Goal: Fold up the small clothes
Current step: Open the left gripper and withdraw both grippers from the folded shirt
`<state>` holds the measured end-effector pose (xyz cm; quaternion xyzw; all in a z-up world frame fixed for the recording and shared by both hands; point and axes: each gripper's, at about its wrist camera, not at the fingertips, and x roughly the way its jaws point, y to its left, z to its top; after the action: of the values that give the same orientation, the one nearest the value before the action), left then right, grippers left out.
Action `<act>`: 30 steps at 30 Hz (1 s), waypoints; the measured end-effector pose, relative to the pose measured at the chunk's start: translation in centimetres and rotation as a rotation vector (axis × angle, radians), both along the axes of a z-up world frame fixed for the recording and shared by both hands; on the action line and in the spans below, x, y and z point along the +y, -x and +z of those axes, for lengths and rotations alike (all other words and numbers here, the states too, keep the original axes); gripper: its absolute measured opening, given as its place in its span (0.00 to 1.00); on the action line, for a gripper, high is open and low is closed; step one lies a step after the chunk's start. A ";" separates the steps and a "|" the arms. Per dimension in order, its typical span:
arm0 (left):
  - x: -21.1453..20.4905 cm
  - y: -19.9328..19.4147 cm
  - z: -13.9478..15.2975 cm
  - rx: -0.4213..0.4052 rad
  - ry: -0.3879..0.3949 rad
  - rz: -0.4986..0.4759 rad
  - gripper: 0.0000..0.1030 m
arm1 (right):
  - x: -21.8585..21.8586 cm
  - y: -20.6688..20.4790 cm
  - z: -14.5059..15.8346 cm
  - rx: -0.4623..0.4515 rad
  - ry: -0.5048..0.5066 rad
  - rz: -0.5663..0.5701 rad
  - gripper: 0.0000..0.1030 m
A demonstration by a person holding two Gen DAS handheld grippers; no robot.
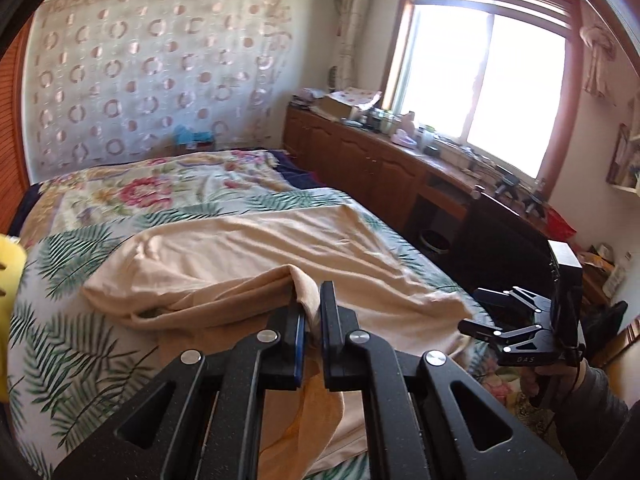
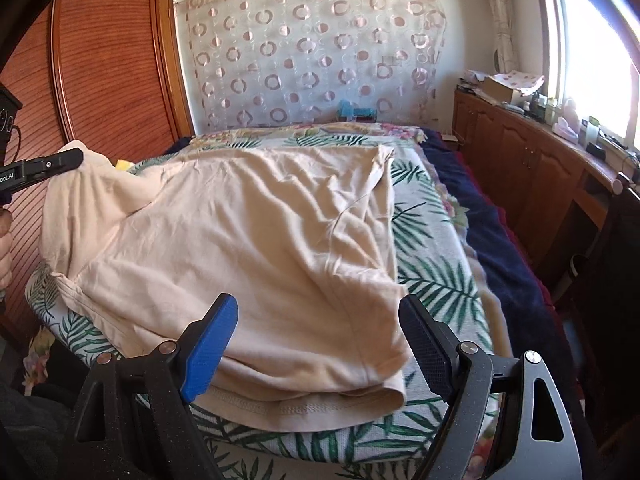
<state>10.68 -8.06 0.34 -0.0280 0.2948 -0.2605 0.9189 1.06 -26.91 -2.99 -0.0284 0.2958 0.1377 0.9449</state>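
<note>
The left gripper (image 1: 312,312) is pinching a raised fold of the crumpled beige cotton garment (image 2: 248,232) — lying across the leaf-patterned bedspread (image 2: 432,280); the right gripper (image 2: 320,344) is hovering with jaws apart over the hem at the bed's near edge.

1. The garment (image 2: 256,248) lies spread on the bed (image 2: 436,280), covering most of its near half.
2. The right gripper (image 2: 316,344) sits at the garment's near edge, one finger on each side of its near right corner.
3. The left gripper (image 1: 310,320) is at the garment's left side, with a raised fold of cloth between its fingers.
4. Behind the bed hangs a curtain (image 2: 312,52) against the far wall.
5. A wardrobe door (image 2: 108,60) stands left of the bed.
6. A counter (image 2: 532,148) runs along the bed's right side, under the window (image 1: 480,76), with small items on top.
</note>
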 end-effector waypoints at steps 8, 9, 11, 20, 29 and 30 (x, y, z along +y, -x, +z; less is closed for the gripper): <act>-6.0 -0.4 2.3 -0.012 -0.018 -0.149 0.07 | -2.5 1.7 0.7 -0.026 -0.018 -0.057 0.82; -6.8 -0.5 2.6 -0.013 -0.024 -0.166 0.07 | -2.9 1.8 0.7 -0.028 -0.018 -0.064 0.82; -8.1 -0.6 3.0 -0.012 -0.028 -0.194 0.07 | -3.6 2.1 0.8 -0.030 -0.020 -0.076 0.82; -11.4 -0.2 2.7 -0.013 -0.122 -0.208 0.07 | -4.3 3.3 0.8 -0.044 -0.038 -0.104 0.82; -7.1 0.0 1.5 0.013 -0.110 -0.170 0.58 | -4.3 3.3 0.6 -0.033 -0.035 -0.106 0.82; -6.6 0.0 1.3 0.006 -0.107 -0.155 0.71 | -4.1 3.2 0.7 -0.032 -0.034 -0.102 0.82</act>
<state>10.72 -14.65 1.66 0.0434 0.3122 -0.3148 0.8953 -2.16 -31.04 -2.32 0.0004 0.2794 0.0938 0.9556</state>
